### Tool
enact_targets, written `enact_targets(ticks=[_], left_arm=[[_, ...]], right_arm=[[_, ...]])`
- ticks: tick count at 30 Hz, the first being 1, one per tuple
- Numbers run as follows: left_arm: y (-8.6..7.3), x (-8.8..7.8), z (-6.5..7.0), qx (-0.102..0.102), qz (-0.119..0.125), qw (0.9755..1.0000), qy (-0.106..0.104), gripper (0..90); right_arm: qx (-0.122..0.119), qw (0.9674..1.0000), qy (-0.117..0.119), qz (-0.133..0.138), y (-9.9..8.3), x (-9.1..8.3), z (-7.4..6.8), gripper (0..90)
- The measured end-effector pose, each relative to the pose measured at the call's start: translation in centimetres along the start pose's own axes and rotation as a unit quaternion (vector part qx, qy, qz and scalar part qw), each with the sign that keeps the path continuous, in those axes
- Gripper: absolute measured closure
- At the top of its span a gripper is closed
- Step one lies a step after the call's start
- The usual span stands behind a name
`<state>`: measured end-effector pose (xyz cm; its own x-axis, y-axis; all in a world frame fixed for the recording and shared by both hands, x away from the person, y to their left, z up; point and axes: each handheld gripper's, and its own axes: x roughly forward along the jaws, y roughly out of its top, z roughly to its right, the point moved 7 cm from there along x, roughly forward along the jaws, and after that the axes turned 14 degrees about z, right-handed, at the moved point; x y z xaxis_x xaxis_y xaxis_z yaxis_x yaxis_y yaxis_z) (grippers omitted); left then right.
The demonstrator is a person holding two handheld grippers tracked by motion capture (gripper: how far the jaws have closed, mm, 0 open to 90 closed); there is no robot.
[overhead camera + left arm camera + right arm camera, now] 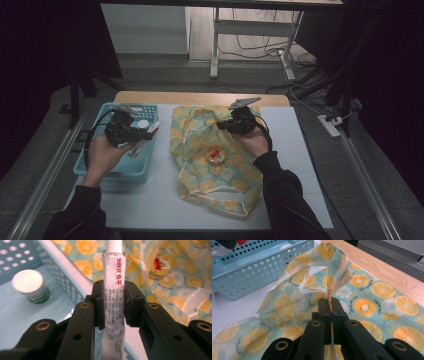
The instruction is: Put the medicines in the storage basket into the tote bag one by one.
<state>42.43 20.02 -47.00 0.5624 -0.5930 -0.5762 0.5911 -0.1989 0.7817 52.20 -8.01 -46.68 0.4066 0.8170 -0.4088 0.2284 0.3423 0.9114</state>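
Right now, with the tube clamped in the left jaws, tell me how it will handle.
The tube looks soft: the left hand-held gripper pinches its flattened body, so it probably dents and may bend. Its glossy skin could slip. It seems light, and its round cap end might roll if dropped into the basket.

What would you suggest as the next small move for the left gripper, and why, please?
Probably carry the tube across the basket's rim and over the bag. The left gripper is clamped on the tube above the blue basket, while the right gripper pinches the bag's edge and lifts it up.
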Motion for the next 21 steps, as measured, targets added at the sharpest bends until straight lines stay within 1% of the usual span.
enact_targets(ticks=[7, 13, 16, 21], left_arm=[[0.6, 1.1, 2.4, 0.02, -0.007, 0.9993, -0.031, 72.9], [1.2, 2.3, 4.1, 0.032, -0.01, 0.9982, -0.05, 72.9], [1.5, 3.2, 5.1, 0.038, -0.011, 0.9971, -0.065, 72.9], [1.9, 4.7, 6.5, 0.048, -0.014, 0.9954, -0.082, 72.9]], right_arm=[[-0.001, 1.0, -0.002, 0.002, 0.1, 0.0, 0.0, 89.8], [-0.001, 1.0, -0.002, 0.003, 0.1, 0.0, 0.0, 89.8], [0.001, 1.0, -0.002, 0.003, 0.1, -0.1, 0.1, 89.8], [0.004, 1.0, -0.003, 0.005, 0.1, -0.2, 0.3, 89.8]])
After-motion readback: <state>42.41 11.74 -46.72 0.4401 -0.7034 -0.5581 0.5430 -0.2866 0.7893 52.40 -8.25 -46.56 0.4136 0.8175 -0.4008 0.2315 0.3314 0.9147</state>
